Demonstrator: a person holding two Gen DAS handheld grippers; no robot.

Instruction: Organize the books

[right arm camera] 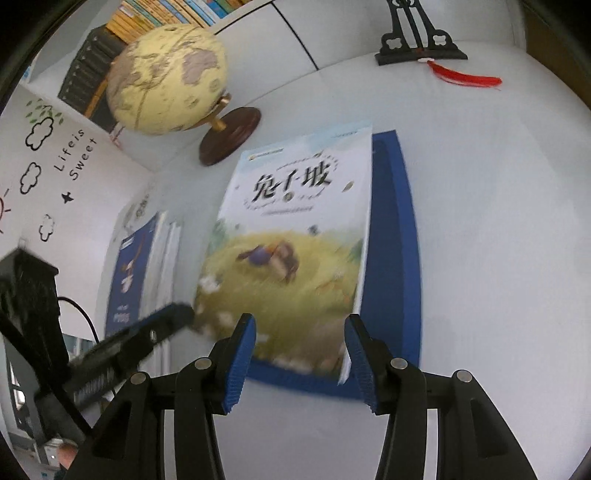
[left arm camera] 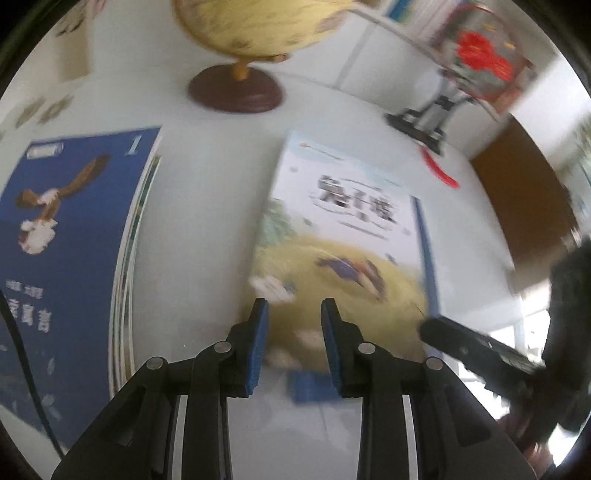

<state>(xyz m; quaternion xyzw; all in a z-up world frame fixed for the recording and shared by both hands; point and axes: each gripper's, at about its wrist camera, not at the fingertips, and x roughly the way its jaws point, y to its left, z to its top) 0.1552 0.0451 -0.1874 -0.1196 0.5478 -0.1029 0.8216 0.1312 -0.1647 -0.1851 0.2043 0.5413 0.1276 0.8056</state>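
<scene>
In the left wrist view, the left gripper [left arm camera: 293, 325] hovers over the near edge of the picture book [left arm camera: 343, 236], which lies flat on the white table [left arm camera: 207, 192] on top of a blue book [left arm camera: 428, 258] showing along its right side and near edge. The jaws stand narrowly apart with nothing pinched between them; the cover is simply beneath them. The book's long axis runs from near to far, almost in line with the way the gripper points. To the left, apart from it, lies a stack topped by a blue eagle book [left arm camera: 70, 243], and a globe [left arm camera: 255, 26] stands at the far side. The right gripper's tip [left arm camera: 476, 343] comes in from the right at the picture book's near right corner. In the right wrist view, the right gripper [right arm camera: 301, 350] is wider apart and empty, its jaws straddling the near edge of the picture book [right arm camera: 295, 221], the right pad just beside its near right corner. The left gripper [right arm camera: 147, 332] reaches toward the near left corner. Both hands seem about equally near, one per near corner, so a two-handed lift or slide toward the left stack looks likely.
</scene>
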